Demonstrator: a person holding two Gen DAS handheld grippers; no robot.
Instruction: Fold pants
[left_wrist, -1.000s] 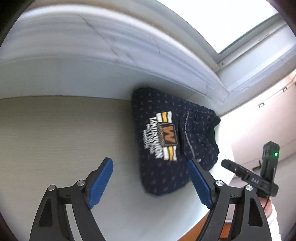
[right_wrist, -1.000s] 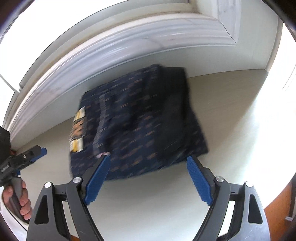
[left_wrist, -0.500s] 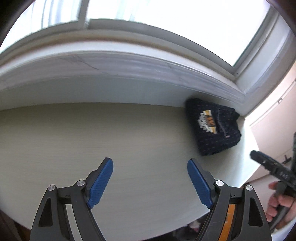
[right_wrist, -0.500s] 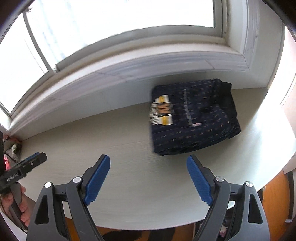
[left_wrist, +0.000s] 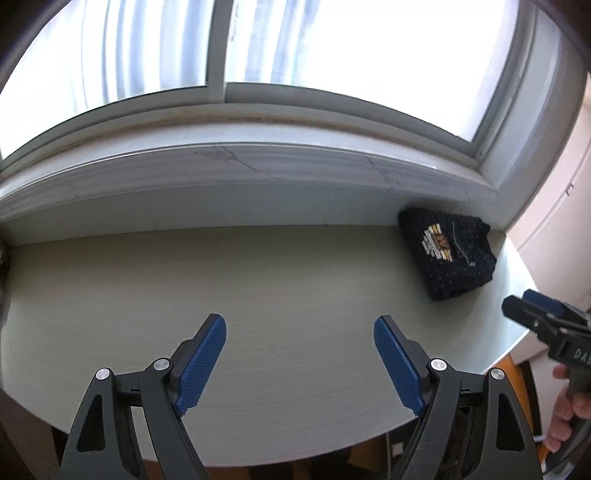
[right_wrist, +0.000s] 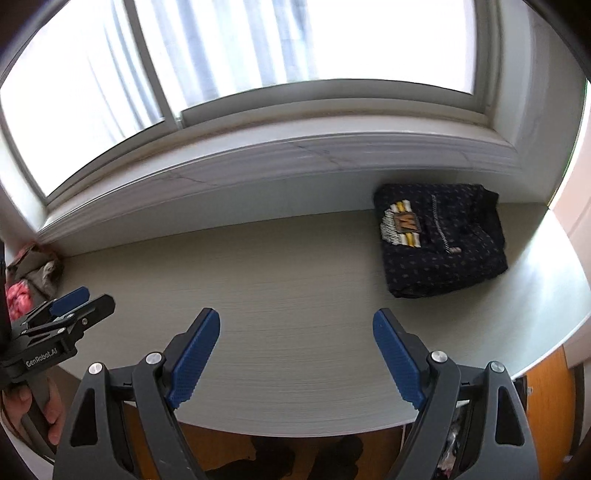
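Against the wall at the far right corner of the pale desk (left_wrist: 258, 288), under the window (left_wrist: 332, 55), lies one folded bundle of dark patterned pants (left_wrist: 448, 253), logo patch up. From the left wrist view it looks smaller and farther off than a second ago, when it lay just beyond the fingertips. The left tongs (left_wrist: 300, 354) stand apart, empty. The right tongs (left_wrist: 532, 314) show at the right edge, held by a hand (left_wrist: 565, 413).

From the right wrist view the pants (right_wrist: 439, 240) have likewise receded. The right tongs (right_wrist: 296, 354) gape empty; the left tongs (right_wrist: 79, 306) also gape. One heap of cloth (right_wrist: 31, 273) sits at the desk's far left.
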